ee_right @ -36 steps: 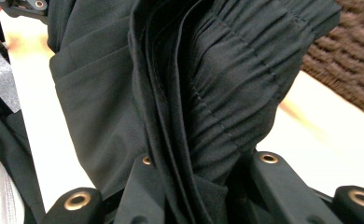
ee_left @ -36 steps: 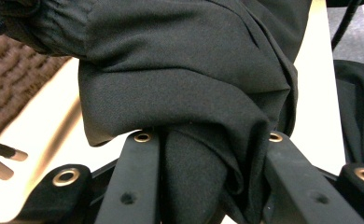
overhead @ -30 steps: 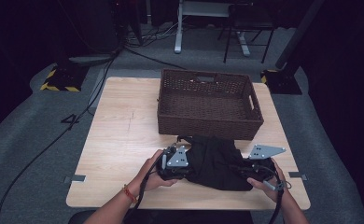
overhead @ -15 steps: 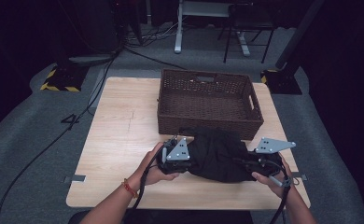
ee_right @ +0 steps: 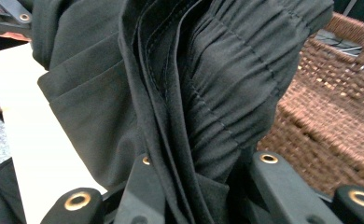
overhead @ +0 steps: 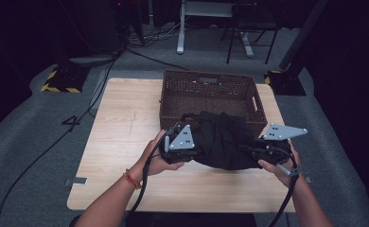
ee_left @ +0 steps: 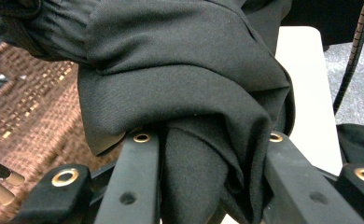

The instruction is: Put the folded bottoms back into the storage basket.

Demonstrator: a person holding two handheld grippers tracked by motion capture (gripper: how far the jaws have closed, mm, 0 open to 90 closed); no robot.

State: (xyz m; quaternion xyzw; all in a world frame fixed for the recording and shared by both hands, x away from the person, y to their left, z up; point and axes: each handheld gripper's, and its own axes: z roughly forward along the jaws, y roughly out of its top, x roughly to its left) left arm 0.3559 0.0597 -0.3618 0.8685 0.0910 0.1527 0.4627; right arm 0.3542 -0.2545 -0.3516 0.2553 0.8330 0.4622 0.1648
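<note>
A folded black garment (overhead: 223,140) hangs between both grippers above the table's near half, just in front of the wicker basket (overhead: 208,92). My left gripper (overhead: 185,144) is shut on the garment's left end. In the left gripper view a thick bunch of black cloth (ee_left: 208,107) is pinched between the jaws. My right gripper (overhead: 263,151) is shut on the right end. The right gripper view has layered cloth with a gathered waistband (ee_right: 227,88) clamped in the jaws. Both pairs of fingertips are buried in fabric.
The brown wicker basket stands at the back middle of the light wooden table (overhead: 121,127). Basket weave (ee_left: 26,107) lies close behind the garment. Cables (overhead: 40,156) run over the grey floor at the left. A desk frame and chair legs (overhead: 211,28) stand beyond the table.
Both grippers have risen with the black garment, lifting it off the table. It now hangs bunched between them, nearer the basket's front wall.
</note>
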